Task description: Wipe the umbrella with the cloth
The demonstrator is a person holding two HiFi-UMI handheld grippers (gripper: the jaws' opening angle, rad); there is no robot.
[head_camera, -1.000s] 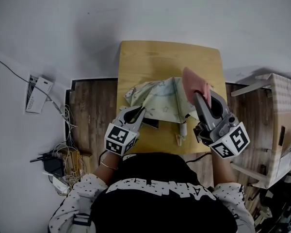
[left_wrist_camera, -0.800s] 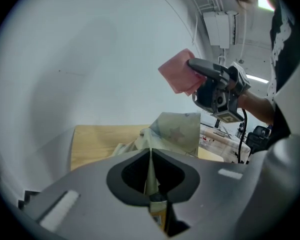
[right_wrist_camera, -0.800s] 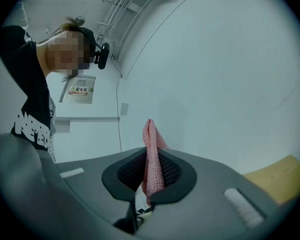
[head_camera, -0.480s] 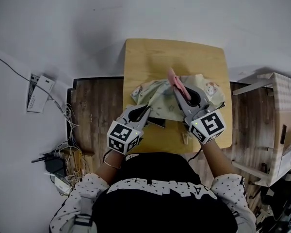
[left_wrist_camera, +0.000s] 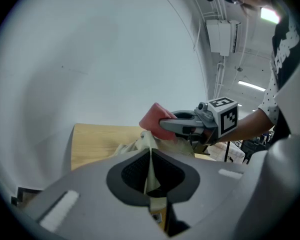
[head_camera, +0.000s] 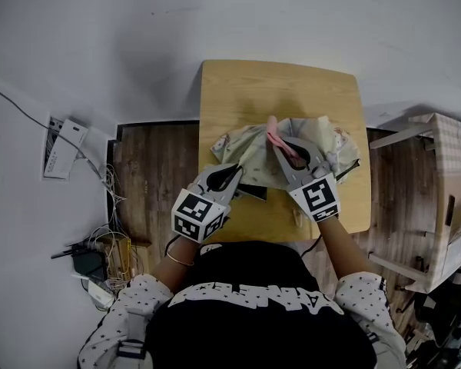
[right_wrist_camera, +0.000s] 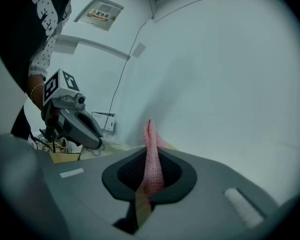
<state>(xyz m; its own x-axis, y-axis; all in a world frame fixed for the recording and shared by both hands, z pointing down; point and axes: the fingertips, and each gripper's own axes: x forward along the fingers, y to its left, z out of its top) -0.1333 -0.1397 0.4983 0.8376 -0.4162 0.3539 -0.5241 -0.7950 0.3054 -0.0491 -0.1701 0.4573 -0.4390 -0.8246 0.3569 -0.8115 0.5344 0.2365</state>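
A pale patterned umbrella (head_camera: 292,148) lies folded and rumpled on the small wooden table (head_camera: 246,91). My left gripper (head_camera: 232,177) is shut on the umbrella's cloth (left_wrist_camera: 149,159) at its near left edge. A pink cloth (head_camera: 276,137) is pinched in my right gripper (head_camera: 280,146), which rests it on top of the umbrella's middle. In the right gripper view the pink cloth (right_wrist_camera: 152,159) stands up between the shut jaws. Over in the left gripper view the right gripper (left_wrist_camera: 165,126) shows with the pink cloth (left_wrist_camera: 152,118) over the fabric.
The table stands against a white wall. A wooden floor (head_camera: 146,175) lies to its left, with a power strip (head_camera: 61,148) and tangled cables (head_camera: 100,252). A cardboard box (head_camera: 449,198) and white furniture legs (head_camera: 399,137) stand on the right.
My right gripper came down and to the left with the pink cloth, from above the umbrella onto its middle, rolling as it went. The left gripper kept its hold in place.
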